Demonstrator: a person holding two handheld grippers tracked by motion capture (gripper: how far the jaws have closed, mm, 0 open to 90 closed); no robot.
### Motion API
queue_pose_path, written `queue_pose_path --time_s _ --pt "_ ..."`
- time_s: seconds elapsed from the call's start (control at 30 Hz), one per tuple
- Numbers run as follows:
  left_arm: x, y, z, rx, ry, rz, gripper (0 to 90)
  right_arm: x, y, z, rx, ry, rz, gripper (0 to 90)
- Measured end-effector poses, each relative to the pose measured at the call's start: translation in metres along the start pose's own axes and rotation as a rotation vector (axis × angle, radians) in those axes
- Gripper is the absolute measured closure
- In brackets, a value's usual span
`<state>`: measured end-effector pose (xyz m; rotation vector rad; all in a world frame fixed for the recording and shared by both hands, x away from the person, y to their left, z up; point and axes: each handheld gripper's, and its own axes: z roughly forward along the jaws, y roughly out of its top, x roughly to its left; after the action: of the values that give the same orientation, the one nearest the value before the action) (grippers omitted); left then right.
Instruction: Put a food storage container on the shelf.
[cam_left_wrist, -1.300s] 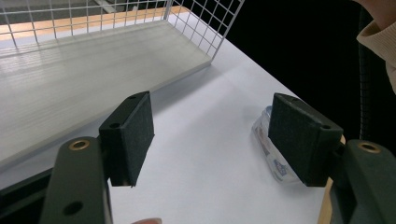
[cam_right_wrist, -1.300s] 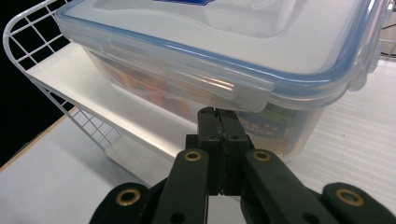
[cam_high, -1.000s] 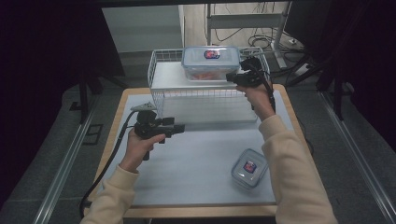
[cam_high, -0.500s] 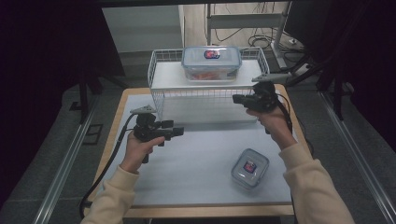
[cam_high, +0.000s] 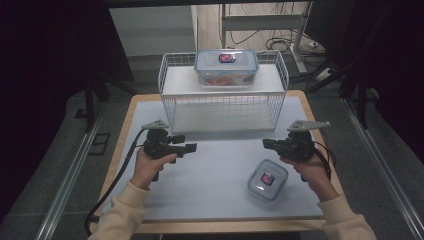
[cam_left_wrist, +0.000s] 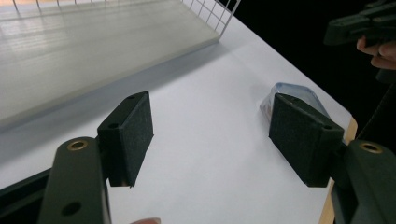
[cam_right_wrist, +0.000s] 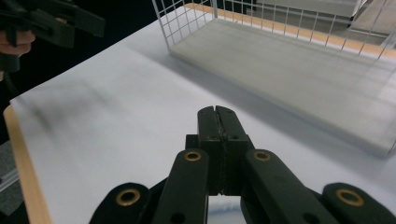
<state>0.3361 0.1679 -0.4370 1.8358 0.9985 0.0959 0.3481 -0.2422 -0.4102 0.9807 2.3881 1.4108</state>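
A large clear lidded container (cam_high: 226, 67) with orange contents stands on top of a white wire rack (cam_high: 220, 107) at the back of the table. A small clear lidded container (cam_high: 267, 180) lies on the white mat at the front right, and its edge (cam_left_wrist: 289, 89) peeks from behind one pad in the left gripper view. My left gripper (cam_high: 191, 148) (cam_left_wrist: 215, 135) hovers over the mat at the left, jaws wide open and empty. My right gripper (cam_high: 266, 144) (cam_right_wrist: 218, 114) is held just above and behind the small container, jaws pressed shut on nothing.
The rack's lower shelf (cam_right_wrist: 299, 60) is bare and opens toward me. The white mat (cam_high: 220, 170) covers the wooden table (cam_high: 120, 150). Floor rails, cables and dark stands surround the table. The other gripper (cam_right_wrist: 51, 23) appears far off in the right gripper view.
My right gripper has drawn back from beside the large container on the rack, down toward me, to above the small container. The left gripper has barely shifted.
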Motion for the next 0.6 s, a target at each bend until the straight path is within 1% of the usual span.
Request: queue_pose_path --time_s 0.07,0.17,0.3,0.37,0.47,0.6 --pt "-0.003 -0.002 0.001 0.007 0.004 0.012 30.4 0.003 -0.011 -0.005 0.002 0.004 -0.003 89.3" --pt "-0.006 -0.006 0.0 0.012 -0.004 0.02 30.2 0.007 -0.031 -0.012 0.007 0.013 -0.001 89.3" --pt "-0.005 -0.011 -0.001 0.013 -0.005 0.01 30.1 0.01 -0.055 -0.021 0.03 0.014 0.012 89.3" --pt "-0.004 -0.014 -0.002 0.015 -0.011 0.002 30.1 0.011 -0.063 -0.026 0.038 0.008 0.014 89.3" --pt "-0.002 -0.018 -0.003 0.024 0.0 0.0 30.1 0.012 -0.072 -0.032 0.045 0.005 0.026 89.3" --pt "0.0 -0.022 -0.004 0.027 0.009 -0.007 30.1 0.015 -0.082 -0.035 0.062 0.004 0.02 89.3"
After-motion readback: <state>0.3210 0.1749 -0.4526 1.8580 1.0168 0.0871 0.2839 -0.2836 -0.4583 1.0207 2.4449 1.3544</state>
